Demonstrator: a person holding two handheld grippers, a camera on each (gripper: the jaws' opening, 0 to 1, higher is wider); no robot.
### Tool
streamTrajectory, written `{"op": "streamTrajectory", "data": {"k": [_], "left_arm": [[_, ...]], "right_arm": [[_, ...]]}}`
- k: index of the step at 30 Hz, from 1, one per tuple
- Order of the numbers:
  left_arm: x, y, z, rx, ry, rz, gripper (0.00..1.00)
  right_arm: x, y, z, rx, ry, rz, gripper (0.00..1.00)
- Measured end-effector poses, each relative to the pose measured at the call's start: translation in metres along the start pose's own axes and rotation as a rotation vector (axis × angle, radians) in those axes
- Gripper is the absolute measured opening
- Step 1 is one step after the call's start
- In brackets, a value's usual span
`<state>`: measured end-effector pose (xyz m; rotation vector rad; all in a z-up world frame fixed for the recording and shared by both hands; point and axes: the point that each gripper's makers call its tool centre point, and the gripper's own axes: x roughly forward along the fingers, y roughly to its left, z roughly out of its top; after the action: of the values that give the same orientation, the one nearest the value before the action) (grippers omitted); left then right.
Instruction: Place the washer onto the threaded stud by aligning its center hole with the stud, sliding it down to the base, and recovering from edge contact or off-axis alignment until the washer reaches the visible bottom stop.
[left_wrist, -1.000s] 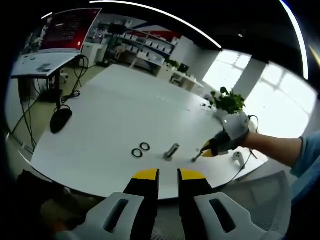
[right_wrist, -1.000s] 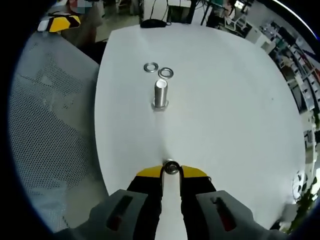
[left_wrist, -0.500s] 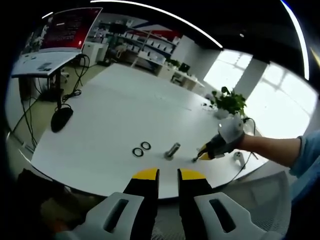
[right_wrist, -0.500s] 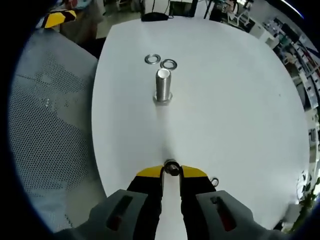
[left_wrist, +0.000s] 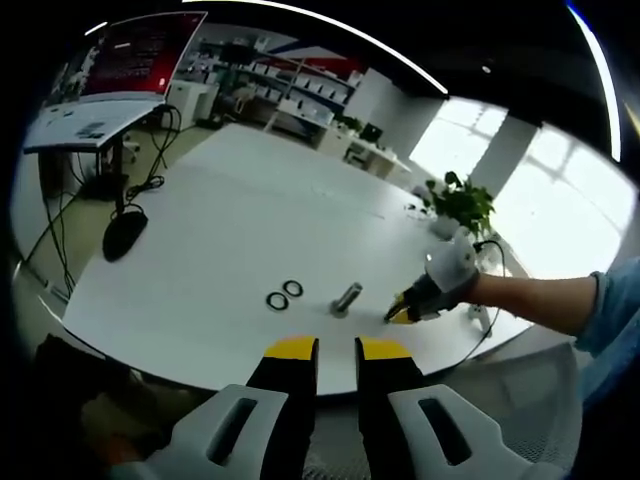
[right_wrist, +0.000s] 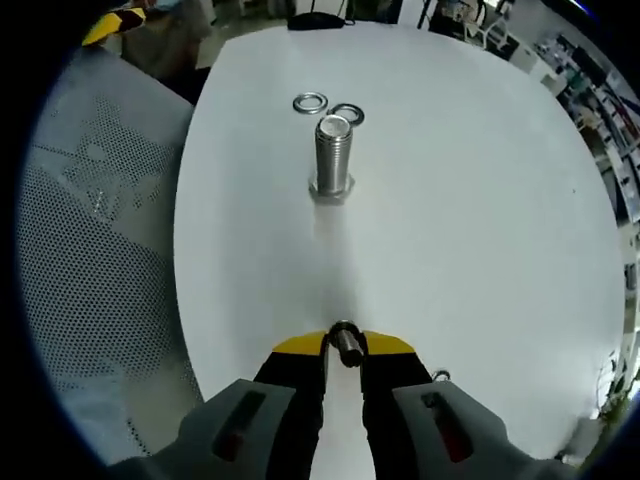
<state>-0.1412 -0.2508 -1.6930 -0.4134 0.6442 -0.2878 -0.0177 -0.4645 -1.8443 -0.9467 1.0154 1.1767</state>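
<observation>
**Washer held short of the stud**

Right claw (right_wrist: 343, 342) was clamped on a washer (right_wrist: 345, 338), pinched edge-on between its yellow tips, above the white bench (right_wrist: 470, 220) and well short of the threaded stud (right_wrist: 332, 157). The stud stood upright on its hex base. Two spare washers (right_wrist: 310, 102) lay flat just beyond the stud. Left claw (left_wrist: 336, 348) hung off the bench edge, jaws slightly parted, holding nothing, its view facing the stud (left_wrist: 347, 297).

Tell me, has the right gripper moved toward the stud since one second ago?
Yes. In the left gripper view, the right gripper now sits closer to the stud, which stays beside the two loose washers.
</observation>
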Motion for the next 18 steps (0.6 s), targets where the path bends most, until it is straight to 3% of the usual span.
{"op": "streamTrajectory", "data": {"k": [4,8,12,18], "left_arm": [[0.0,0.0,0.0,0.001,0.0,-0.001,0.12],[0.0,0.0,0.0,0.001,-0.001,-0.002,0.12],[0.0,0.0,0.0,0.002,-0.003,-0.003,0.12],[0.0,-0.001,0.001,0.004,-0.003,-0.005,0.12]], "right_arm": [[-0.001,-0.006,-0.006,0.049,0.003,-0.015,0.38],[-0.005,-0.007,-0.016,0.098,0.007,0.003,0.43],[-0.011,-0.016,-0.032,0.148,0.007,-0.016,0.42],[-0.019,-0.033,-0.055,0.328,-0.027,-0.011,0.33]]}}
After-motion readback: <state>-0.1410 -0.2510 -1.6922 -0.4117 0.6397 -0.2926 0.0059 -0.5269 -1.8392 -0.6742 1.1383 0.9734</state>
